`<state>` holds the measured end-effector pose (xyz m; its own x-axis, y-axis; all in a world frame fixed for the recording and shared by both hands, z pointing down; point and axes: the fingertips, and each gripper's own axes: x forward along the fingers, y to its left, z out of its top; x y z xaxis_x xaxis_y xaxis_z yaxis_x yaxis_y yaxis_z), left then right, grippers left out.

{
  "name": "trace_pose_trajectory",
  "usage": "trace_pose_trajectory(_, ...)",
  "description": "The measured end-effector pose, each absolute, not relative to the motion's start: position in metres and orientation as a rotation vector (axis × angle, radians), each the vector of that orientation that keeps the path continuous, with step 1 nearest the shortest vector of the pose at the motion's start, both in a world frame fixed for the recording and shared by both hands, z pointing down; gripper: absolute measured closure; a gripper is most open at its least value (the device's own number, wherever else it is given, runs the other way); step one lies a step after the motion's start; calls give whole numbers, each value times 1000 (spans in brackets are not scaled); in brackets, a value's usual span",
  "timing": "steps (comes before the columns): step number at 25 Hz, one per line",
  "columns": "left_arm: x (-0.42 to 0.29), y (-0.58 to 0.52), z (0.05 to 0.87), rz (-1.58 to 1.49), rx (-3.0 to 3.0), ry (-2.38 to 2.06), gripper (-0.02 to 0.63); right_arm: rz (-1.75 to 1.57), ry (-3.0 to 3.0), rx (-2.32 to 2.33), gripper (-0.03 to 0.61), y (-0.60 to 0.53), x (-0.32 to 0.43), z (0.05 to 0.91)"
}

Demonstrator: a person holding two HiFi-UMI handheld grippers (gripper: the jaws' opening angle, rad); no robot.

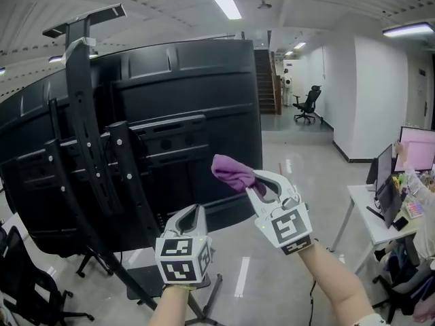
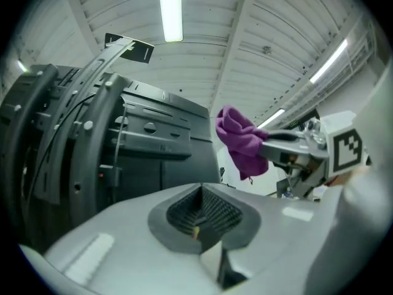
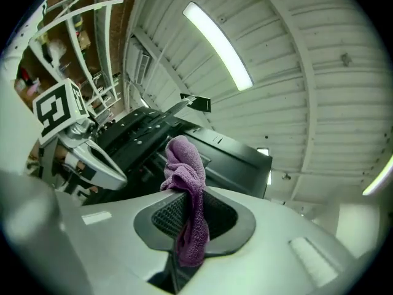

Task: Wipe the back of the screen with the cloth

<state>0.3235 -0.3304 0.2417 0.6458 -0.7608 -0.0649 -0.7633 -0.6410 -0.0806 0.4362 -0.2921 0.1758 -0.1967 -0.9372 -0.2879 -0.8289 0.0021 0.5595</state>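
A big black screen [image 1: 197,114] stands with its back toward me on a wheeled stand; its back panel [image 2: 159,158] and mounting rails [image 1: 88,141] fill the left of the head view. My right gripper [image 1: 253,184] is shut on a purple cloth [image 1: 232,171], bunched at the jaw tips just in front of the screen's lower right part; whether it touches the panel I cannot tell. The cloth [image 3: 187,183] hangs down between the right jaws. The left gripper [image 1: 192,216] is lower and to the left, shut with nothing held. The cloth [image 2: 241,141] also shows in the left gripper view.
The stand's legs and base [image 1: 156,284] spread over the floor below the grippers. A black office chair [image 1: 27,277] sits at the lower left. At the right stands a white desk [image 1: 380,216] with monitors [image 1: 416,148]. Another chair [image 1: 309,104] is down the corridor.
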Motion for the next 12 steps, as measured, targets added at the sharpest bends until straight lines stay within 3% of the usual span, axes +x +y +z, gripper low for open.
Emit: trace_pose_trajectory(12,350,-429,105,201,-2602,1357,607,-1533,-1472,1960,528,-449,489,-50)
